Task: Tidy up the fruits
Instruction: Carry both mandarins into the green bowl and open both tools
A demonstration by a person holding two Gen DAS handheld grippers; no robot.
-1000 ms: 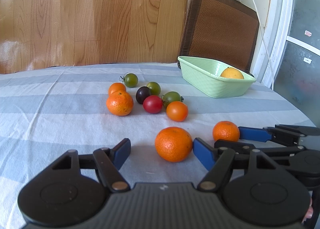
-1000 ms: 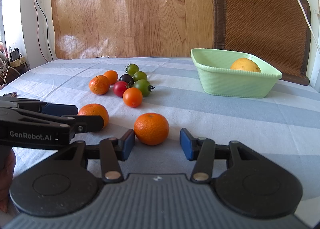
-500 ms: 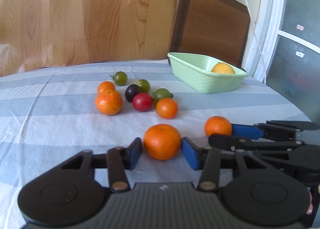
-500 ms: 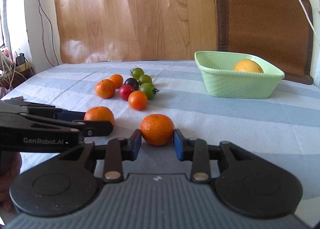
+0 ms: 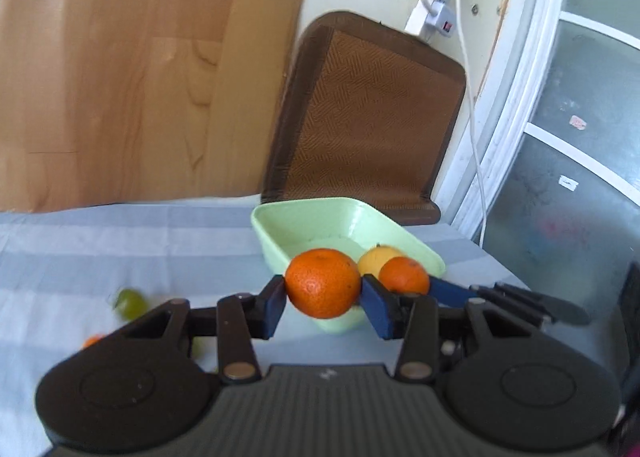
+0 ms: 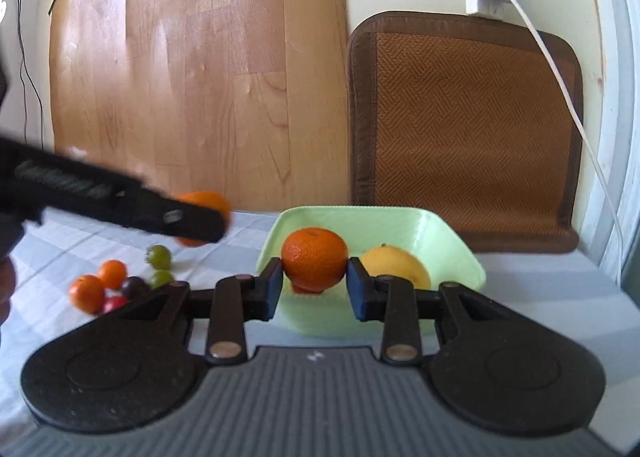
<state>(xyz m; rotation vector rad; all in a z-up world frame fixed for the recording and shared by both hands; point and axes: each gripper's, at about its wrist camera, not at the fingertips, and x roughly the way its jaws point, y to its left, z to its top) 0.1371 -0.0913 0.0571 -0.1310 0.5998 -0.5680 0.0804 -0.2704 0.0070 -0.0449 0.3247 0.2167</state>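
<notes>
My left gripper point(image 5: 323, 299) is shut on a large orange tangerine point(image 5: 323, 283), held in the air in front of the pale green basket point(image 5: 280, 225). My right gripper point(image 6: 314, 281) is shut on a smaller tangerine point(image 6: 314, 259), raised just before the basket's rim point(image 6: 352, 211). A yellow citrus fruit point(image 6: 394, 263) lies inside the basket. In the right wrist view the left gripper point(image 6: 176, 217) comes in blurred from the left with its tangerine point(image 6: 202, 201). The right gripper's tangerine point(image 5: 404, 275) shows just right of mine in the left wrist view.
Left of the basket, two small oranges point(image 6: 86, 293) and several tomatoes, green point(image 6: 159, 256), dark point(image 6: 134, 286) and red point(image 6: 115, 303), lie on the blue striped tablecloth point(image 6: 540, 289). A brown woven chair back point(image 6: 468, 129) stands behind the basket. A white cable point(image 6: 560, 69) hangs at the right.
Both grippers shut on their tangerines, then lifted them off the cloth and carried them towards the green basket. The tomato pile has slid to the lower left of both views.
</notes>
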